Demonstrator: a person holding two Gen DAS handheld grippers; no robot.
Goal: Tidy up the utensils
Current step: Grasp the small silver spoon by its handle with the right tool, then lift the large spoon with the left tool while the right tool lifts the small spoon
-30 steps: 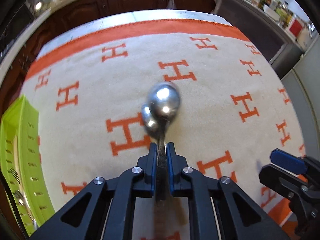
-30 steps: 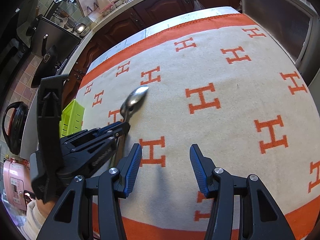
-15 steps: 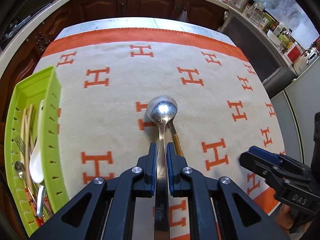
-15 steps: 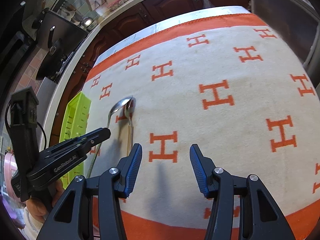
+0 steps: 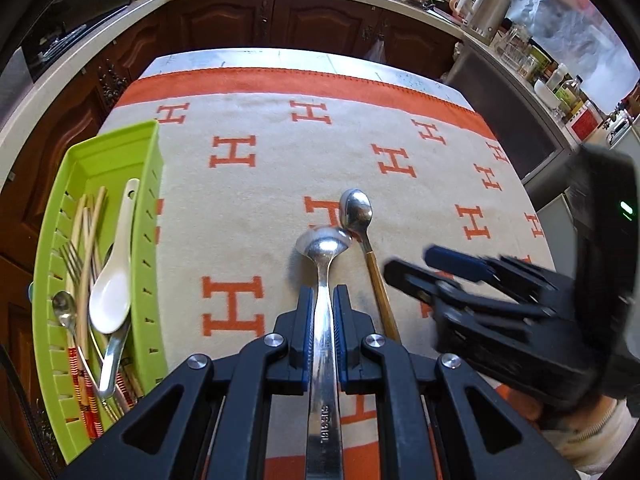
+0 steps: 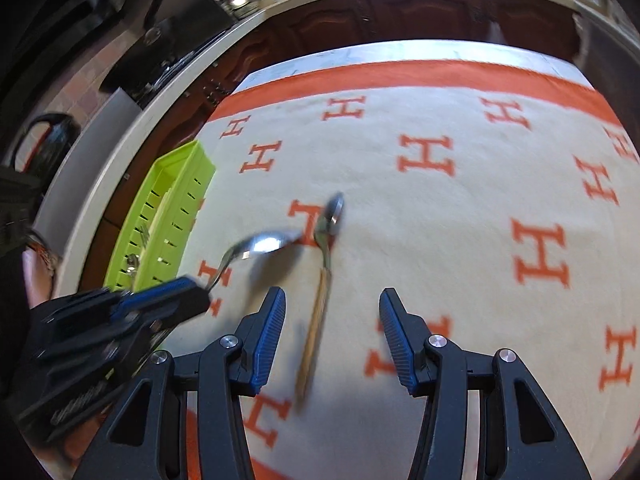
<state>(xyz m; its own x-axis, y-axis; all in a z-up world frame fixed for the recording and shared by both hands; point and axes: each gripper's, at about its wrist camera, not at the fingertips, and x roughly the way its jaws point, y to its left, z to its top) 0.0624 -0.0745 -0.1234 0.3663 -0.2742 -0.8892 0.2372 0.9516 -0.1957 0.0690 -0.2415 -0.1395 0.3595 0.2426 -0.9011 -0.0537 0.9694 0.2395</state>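
Tray (image 5: 154, 184), lime green, at frame left, is holding a white spoon (image 5: 112, 296), forks and chopsticks. I am clamping the steel spoon (image 5: 325, 264) in the left gripper (image 5: 323, 312); the right gripper (image 6: 332, 336) is gaping wide over the wooden-handled spoon (image 6: 320, 300) at centre frame, with bare blanket (image 6: 460, 208) to its right.

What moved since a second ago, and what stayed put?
The left gripper kept its grip on the metal spoon and swung it left toward the green tray. The right gripper slid over the wooden-handled spoon, jaws open. That spoon and the tray stayed put.
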